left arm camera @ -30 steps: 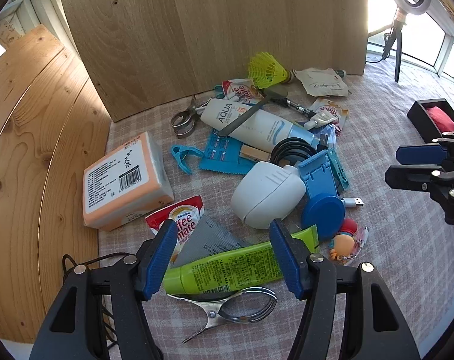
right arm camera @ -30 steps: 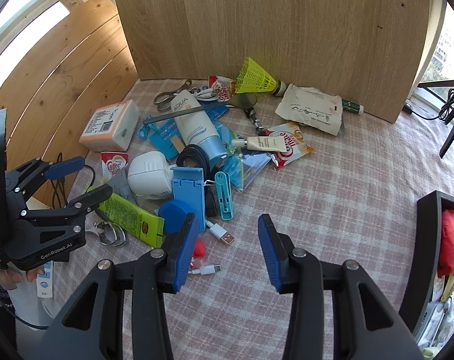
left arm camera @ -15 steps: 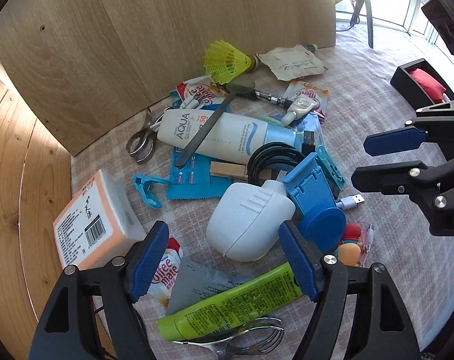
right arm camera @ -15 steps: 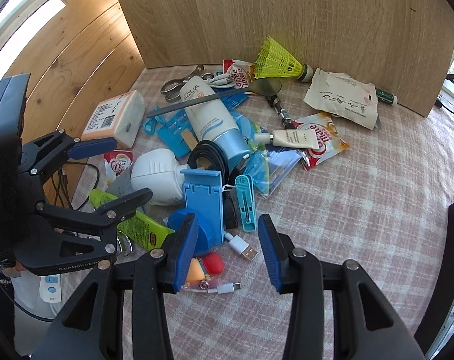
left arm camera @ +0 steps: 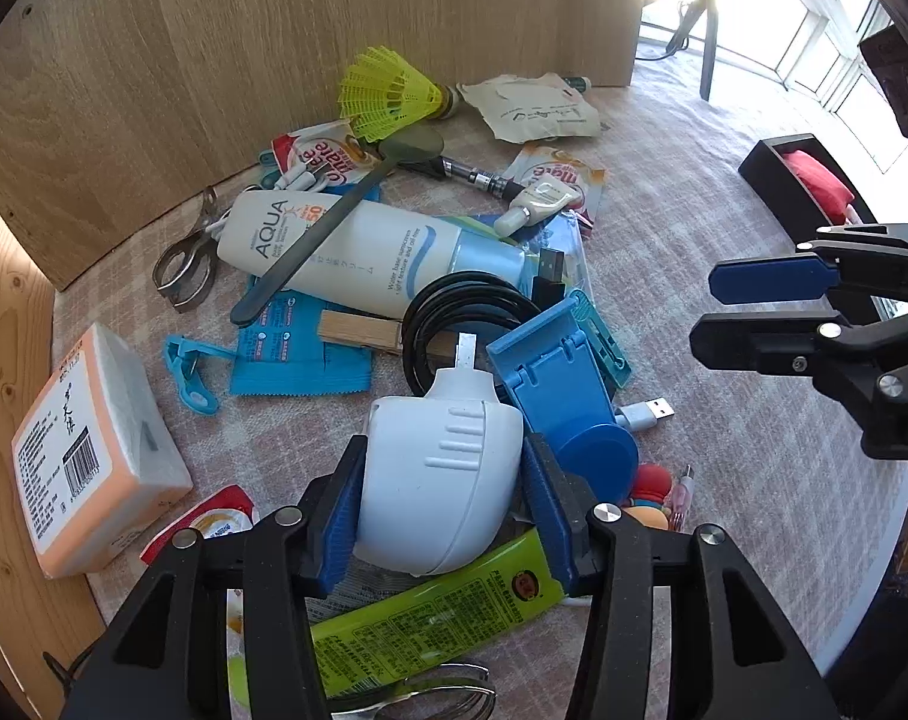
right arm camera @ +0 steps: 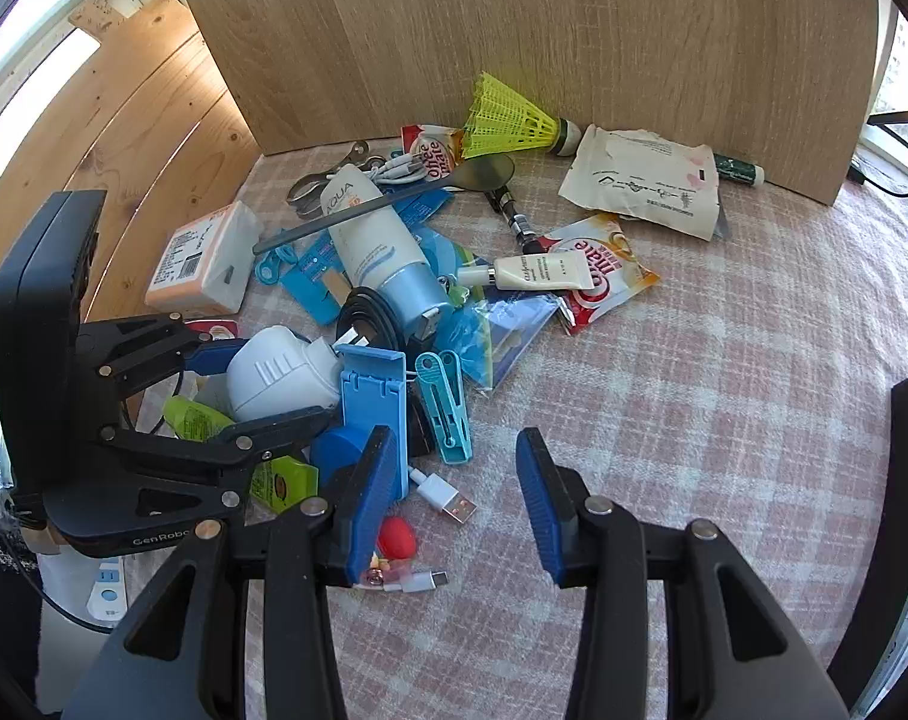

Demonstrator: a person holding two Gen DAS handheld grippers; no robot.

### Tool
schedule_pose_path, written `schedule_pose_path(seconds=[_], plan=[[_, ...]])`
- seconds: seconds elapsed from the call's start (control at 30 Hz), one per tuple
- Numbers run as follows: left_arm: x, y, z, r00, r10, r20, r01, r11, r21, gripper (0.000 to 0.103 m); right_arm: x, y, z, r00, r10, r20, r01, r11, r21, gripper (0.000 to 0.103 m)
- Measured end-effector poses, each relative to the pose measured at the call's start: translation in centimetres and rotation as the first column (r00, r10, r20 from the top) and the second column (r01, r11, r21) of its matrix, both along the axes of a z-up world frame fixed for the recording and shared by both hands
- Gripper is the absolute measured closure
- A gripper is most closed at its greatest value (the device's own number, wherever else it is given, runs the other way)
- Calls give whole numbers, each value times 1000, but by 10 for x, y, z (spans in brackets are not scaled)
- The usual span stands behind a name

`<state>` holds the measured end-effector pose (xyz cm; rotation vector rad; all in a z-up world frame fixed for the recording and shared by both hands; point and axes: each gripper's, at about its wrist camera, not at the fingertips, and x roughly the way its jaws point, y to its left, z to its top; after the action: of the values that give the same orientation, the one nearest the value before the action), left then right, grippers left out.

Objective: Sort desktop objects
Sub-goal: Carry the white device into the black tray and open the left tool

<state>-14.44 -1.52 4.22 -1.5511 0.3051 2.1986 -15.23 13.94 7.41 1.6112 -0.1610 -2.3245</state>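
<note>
Left hand-held gripper: jaws just closing, 2 pads against white plastic device | device: in clutter on checked worktop, beside blue stand | right hand-held gripper: spread, empty

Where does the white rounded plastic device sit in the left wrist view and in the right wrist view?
Left wrist: white device, lower centre, between the left gripper pads.
Right wrist: white device, left of centre, inside that gripper.
Shared landmark: blue stand beside it.
</note>
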Motion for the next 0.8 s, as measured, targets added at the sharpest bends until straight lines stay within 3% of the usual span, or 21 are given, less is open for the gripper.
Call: schedule_pose_path(seconds=[0.13, 0.47, 0.63, 0.8], plan=[[5, -8, 5, 998, 53, 18, -54, 997, 55, 57, 17, 13, 12, 998, -38, -42, 38, 999, 14, 62], [33, -6, 49, 991, 125, -49, -117, 984, 138, 57, 89, 80, 36, 975, -207, -81, 207, 978, -14, 62], [51, 37, 72, 992, 94, -80, -79, 983, 167, 57, 131, 130, 43, 945, -311, -101, 313, 950, 3, 62], [73, 112, 78, 996, 22, -90, -6, 984, 180, 57, 168, 191, 44, 908, -405, -106, 408, 913, 15, 62]])
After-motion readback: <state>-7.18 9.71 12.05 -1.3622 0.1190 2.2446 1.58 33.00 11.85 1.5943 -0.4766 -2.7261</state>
